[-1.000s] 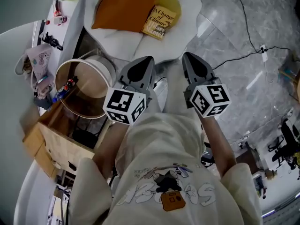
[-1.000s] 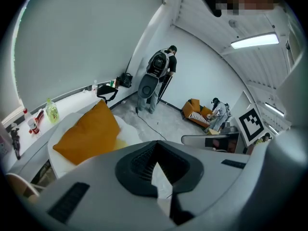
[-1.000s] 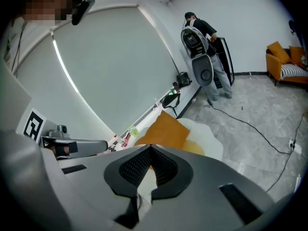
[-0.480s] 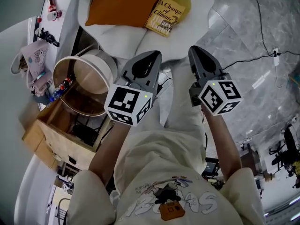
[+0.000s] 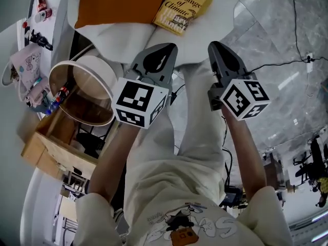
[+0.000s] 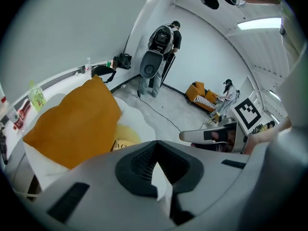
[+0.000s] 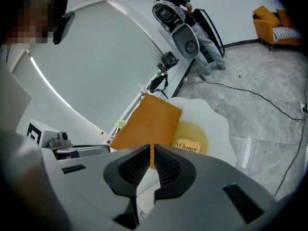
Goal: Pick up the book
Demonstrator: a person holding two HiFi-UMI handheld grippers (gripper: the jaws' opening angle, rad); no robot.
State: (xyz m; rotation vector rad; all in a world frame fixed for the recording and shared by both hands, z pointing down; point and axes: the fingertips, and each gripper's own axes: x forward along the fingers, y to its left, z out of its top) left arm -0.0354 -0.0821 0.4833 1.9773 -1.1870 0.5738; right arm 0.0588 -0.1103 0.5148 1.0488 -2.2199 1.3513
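The book, a yellow paperback, lies on a white egg-shaped cushion with a yellow centre, beside an orange pillow. My left gripper and right gripper hang side by side in the air short of the cushion, both pointing toward it and shut on nothing. In the left gripper view only a corner of the book peeks over the shut left gripper. The right gripper view shows the book just beyond the right gripper.
A round white-rimmed bin and a cardboard box stand at the left under a white ledge with small items. A cable runs over the marble floor. A person stands far off by the wall.
Both grippers have sunk and edged toward the cushion. The book and pillow now sit higher in the head view. The jaws look the same.
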